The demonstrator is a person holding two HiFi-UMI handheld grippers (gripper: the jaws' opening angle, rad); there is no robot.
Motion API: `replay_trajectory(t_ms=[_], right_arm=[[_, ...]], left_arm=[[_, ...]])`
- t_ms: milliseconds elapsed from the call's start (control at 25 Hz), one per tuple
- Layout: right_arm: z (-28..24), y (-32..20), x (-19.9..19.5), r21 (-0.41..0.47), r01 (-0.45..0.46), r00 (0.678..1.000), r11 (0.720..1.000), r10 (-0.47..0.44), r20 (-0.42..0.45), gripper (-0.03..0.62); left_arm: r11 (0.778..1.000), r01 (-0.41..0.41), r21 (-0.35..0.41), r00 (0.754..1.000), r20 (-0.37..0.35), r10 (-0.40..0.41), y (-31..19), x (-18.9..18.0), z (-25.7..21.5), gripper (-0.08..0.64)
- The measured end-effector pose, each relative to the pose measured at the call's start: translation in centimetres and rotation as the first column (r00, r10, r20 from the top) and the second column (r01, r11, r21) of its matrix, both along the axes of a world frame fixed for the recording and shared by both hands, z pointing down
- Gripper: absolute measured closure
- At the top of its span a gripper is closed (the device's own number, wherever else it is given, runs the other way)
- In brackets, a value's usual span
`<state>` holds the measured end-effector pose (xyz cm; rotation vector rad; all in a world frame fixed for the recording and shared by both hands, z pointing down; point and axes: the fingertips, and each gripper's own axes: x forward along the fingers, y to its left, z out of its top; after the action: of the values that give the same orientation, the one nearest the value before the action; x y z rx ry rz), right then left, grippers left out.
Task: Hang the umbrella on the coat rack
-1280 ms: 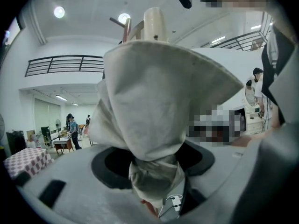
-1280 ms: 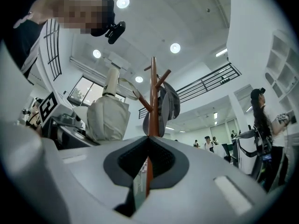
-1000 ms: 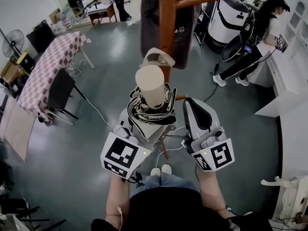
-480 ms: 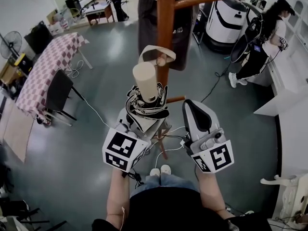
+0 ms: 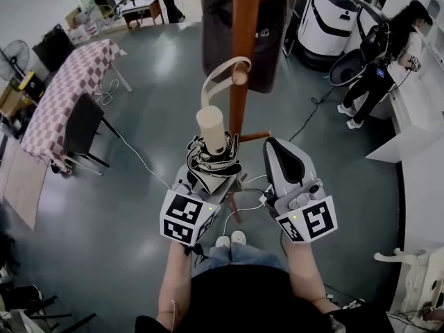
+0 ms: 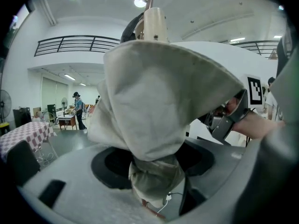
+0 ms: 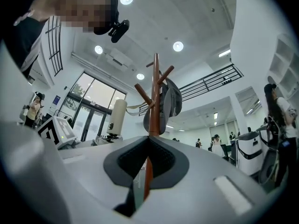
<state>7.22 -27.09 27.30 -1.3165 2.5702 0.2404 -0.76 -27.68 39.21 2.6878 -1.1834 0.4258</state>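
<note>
The folded black-and-white umbrella [image 5: 211, 164] stands upright with its cream handle [image 5: 211, 125] on top. My left gripper [image 5: 207, 175] is shut on its bundled fabric [image 6: 154, 92], which fills the space between the jaws. The pale wrist strap [image 5: 216, 82] runs up from the handle and loops over a peg [image 5: 240, 77] of the brown wooden coat rack [image 5: 241, 40]. My right gripper [image 5: 276, 148] is shut and holds nothing, just right of the umbrella and near the pole. In the right gripper view it points up at the rack [image 7: 154, 97], with the handle [image 7: 117, 118] to the left.
A dark coat [image 5: 220, 19] hangs on the rack's upper pegs. A checked table [image 5: 59, 96] and a black chair [image 5: 83, 127] stand at left. A person [image 5: 388, 54] works by white machines [image 5: 340, 19] and a white counter [image 5: 416, 130] at right. Cables lie around the rack's foot.
My left gripper has sunk with the umbrella. The strap loop, loose near the peg before, now sits over it and stretches down to the handle. The right gripper has stayed put.
</note>
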Motion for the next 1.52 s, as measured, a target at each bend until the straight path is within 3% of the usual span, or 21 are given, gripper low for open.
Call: replay_trajectory(t_ms=[320,880,1320,1520], right_arm=[[1.1,-0.3,-0.1,-0.018,-0.011,1.000,1.000,0.010,-0.018,0.578],[2.5,0.2,-0.4,-0.032,-0.017,0.999,0.999,0.016,-0.030,0.578],[3.7,0.8,-0.8,-0.062,-0.016,1.000,0.998,0.015,-0.020,0.578],[3.8,1.0,-0.6,-0.064,-0.018,1.000,0.998,0.018,-0.015,0.578]], left_arm=[[0.999,0.032,-0.032,0.999,-0.012,-0.032,-0.2,-0.5,3.0,0.276],[0.999,0.036,-0.016,0.998,0.049,-0.036,0.3,0.1,5.8,0.272],[0.998,0.056,0.033,0.998,0.031,-0.057,0.5,0.2,6.1,0.258],[0.997,0.065,0.040,0.998,-0.010,-0.064,0.7,0.2,6.0,0.245]])
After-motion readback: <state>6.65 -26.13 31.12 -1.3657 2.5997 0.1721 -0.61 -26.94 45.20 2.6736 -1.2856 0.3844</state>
